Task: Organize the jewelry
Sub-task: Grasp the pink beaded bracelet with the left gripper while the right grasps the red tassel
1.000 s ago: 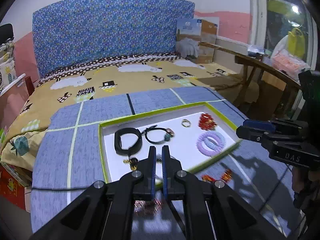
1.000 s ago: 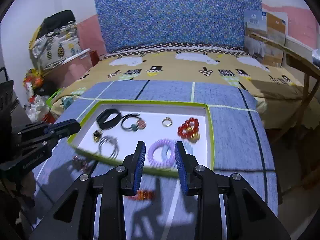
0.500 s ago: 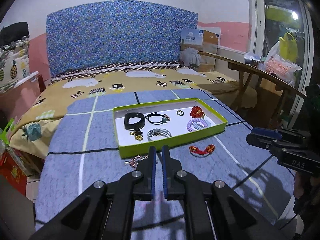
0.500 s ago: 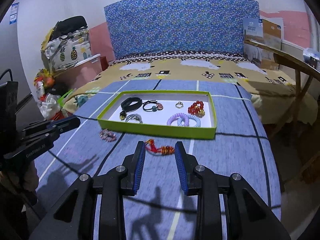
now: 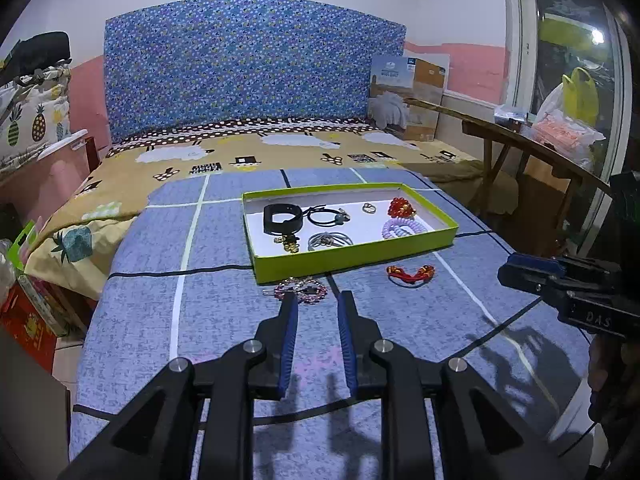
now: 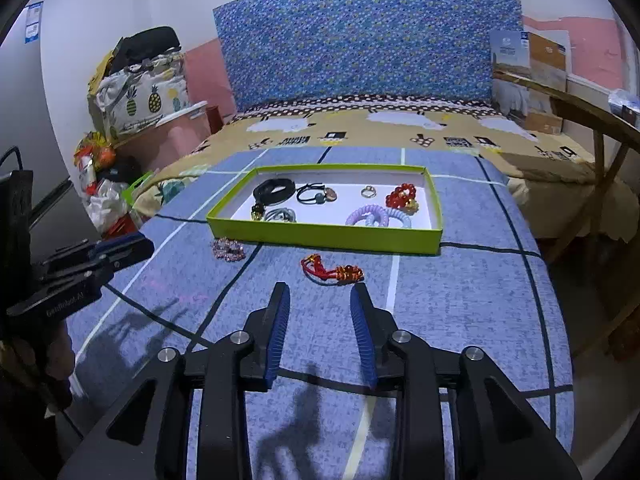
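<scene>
A green-rimmed tray (image 5: 356, 261) (image 6: 324, 236) with a white floor holds a black band (image 5: 280, 217), a black hair tie, a ring (image 5: 368, 208), red beads (image 5: 401, 208), purple coil ties (image 5: 400, 229) and other pieces. A pink beaded bracelet (image 5: 302, 289) (image 6: 229, 249) and a red-and-gold bracelet (image 5: 410, 272) (image 6: 332, 271) lie on the blue cloth in front of the tray. My left gripper (image 5: 316, 300) is open and empty just behind the pink bracelet. My right gripper (image 6: 319, 294) is open and empty just behind the red bracelet.
The blue checked cloth (image 5: 224, 320) covers the near end of a bed with a yellow sheet and blue headboard (image 5: 252, 72). A wooden chair (image 5: 520, 152) stands at the right, bags and boxes (image 6: 136, 88) at the left.
Both grippers have pulled back from the tray, bringing the two loose bracelets into view. The left gripper's jaws have gone from nearly shut to open. The right jaws have opened wider.
</scene>
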Demonstrator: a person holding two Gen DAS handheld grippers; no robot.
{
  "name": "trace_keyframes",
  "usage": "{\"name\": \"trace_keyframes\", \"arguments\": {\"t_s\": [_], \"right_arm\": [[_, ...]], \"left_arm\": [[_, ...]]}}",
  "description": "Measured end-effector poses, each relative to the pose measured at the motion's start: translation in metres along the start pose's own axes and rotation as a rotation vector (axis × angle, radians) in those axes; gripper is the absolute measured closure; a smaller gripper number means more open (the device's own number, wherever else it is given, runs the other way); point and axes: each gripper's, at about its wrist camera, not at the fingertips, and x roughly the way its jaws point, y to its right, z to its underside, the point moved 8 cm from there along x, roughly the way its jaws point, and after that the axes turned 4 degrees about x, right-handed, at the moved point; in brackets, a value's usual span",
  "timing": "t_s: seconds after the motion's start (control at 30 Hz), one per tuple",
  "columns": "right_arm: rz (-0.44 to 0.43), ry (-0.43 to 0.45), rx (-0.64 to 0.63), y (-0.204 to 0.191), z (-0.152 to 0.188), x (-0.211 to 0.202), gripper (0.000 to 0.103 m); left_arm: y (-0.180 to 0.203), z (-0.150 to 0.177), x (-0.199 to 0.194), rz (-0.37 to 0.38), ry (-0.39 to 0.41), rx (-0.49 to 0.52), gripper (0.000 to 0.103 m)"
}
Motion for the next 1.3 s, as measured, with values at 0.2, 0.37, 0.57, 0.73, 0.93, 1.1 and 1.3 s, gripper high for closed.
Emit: {"name": "trace_keyframes", "arguments": {"t_s": [0.2, 0.37, 0.57, 0.73, 0.93, 1.1, 1.3], "right_arm": [[-0.013, -0.042, -0.019, 0.004, 0.001, 0.02, 0.066], [-0.024, -0.083, -0.047, 0.006, 0.002, 0.038, 0.066], [-0.034, -0.117, -0.074, 0.01, 0.0, 0.058, 0.066], [-0.036, -0.136, -0.108, 0.013, -0.003, 0.072, 0.055], [-0.048, -0.151, -0.154, 0.016, -0.006, 0.086, 0.052], [-0.068, -0.185, -0.203, 0.015, -0.007, 0.101, 0.052], [-0.08, -0.225, -0.254, 0.01, -0.005, 0.114, 0.052]], "left_arm": [[-0.006, 0.002, 0.016, 0.01, -0.033, -0.004, 0.072], [-0.011, 0.001, 0.037, 0.015, -0.065, 0.016, 0.067], [-0.018, -0.003, 0.066, 0.039, -0.108, 0.057, 0.067], [-0.021, -0.006, 0.082, 0.082, -0.134, 0.095, 0.065], [-0.016, -0.006, 0.092, 0.141, -0.16, 0.162, 0.061], [-0.009, -0.002, 0.1, 0.185, -0.2, 0.193, 0.061], [-0.002, 0.001, 0.106, 0.183, -0.222, 0.257, 0.061]]}}
